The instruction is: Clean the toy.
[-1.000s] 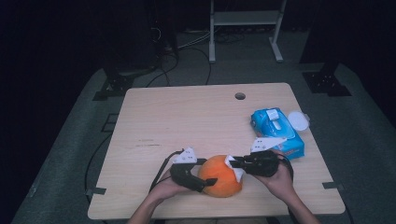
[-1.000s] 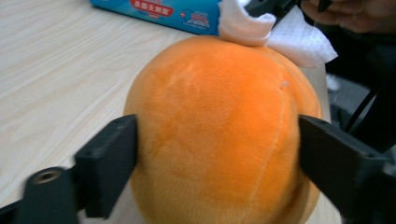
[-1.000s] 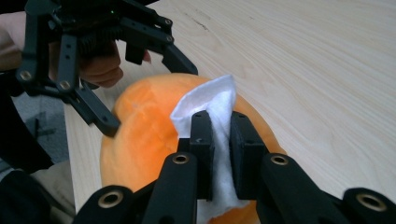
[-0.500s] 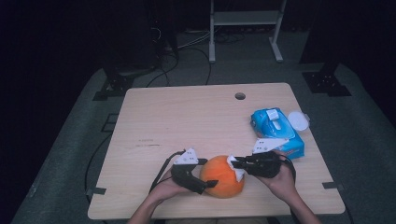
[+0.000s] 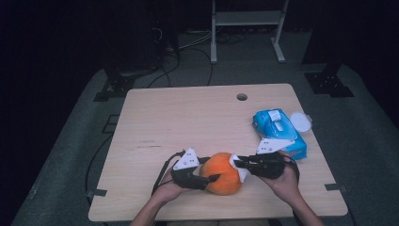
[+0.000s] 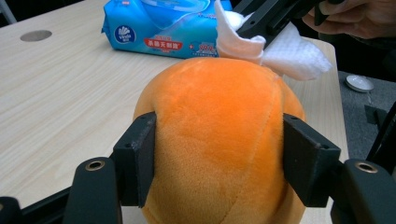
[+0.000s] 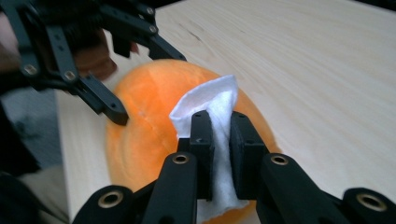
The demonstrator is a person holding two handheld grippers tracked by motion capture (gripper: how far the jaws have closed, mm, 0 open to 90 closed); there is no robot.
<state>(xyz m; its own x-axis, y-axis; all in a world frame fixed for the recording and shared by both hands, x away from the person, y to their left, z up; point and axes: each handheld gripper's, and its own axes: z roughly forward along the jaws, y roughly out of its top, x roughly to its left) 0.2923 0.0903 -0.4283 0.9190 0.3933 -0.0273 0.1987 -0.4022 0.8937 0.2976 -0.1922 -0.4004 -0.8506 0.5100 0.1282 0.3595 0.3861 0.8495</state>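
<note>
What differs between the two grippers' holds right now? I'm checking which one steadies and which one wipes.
The left gripper has just closed its jaws wide apart on the orange plush ball; the right gripper pinches a thin white wipe between nearly closed jaws. The left grips the ball's sides; the right presses the wipe onto its top. Both meet at the ball.

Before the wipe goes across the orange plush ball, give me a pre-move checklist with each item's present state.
1. Left hand-held gripper clamps the orange plush ball: ok, its jaws have just been closing and both pads now press its sides.
2. Right hand-held gripper shut on the white wipe: ok.
3. Wipe touching the ball: ok, it rests against its top.
4. Ball sitting on the table: ok.
5. Blue wipes pack out of the way: ok, it lies apart behind the right hand.
6. Wipe damp: cannot tell.
</note>
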